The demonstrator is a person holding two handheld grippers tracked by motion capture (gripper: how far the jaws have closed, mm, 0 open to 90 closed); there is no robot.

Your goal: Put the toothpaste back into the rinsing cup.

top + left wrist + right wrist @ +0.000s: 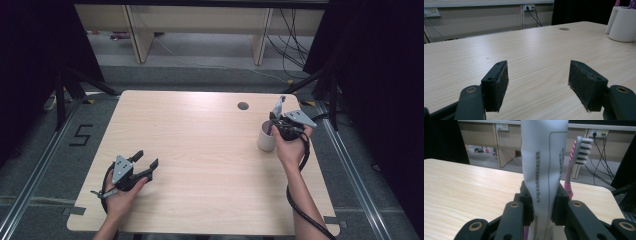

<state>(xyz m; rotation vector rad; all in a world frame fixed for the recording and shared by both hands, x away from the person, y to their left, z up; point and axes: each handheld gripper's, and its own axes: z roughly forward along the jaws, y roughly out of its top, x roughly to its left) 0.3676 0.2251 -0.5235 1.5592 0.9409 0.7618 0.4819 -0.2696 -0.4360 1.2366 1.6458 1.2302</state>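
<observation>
Standing upright, long axis vertical, one toothpaste tube (543, 170) sits pinched in the right gripper (543, 206) over one white cup (266, 138); one pink toothbrush (574, 162) beside; left gripper (539, 82) spread, empty.

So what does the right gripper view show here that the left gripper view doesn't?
Right gripper view alone: the right gripper with its black jaws pressed on an upright white plastic tube with printed text, and beside the tube a pink toothbrush with grey-and-white bristles, head up.

Left gripper view alone: the left gripper with its jaws wide apart and nothing between them, a white cylindrical mug standing at the far right, and a round hole in the tabletop.

Both: the light wooden table and wall sockets with black cables behind it.
</observation>
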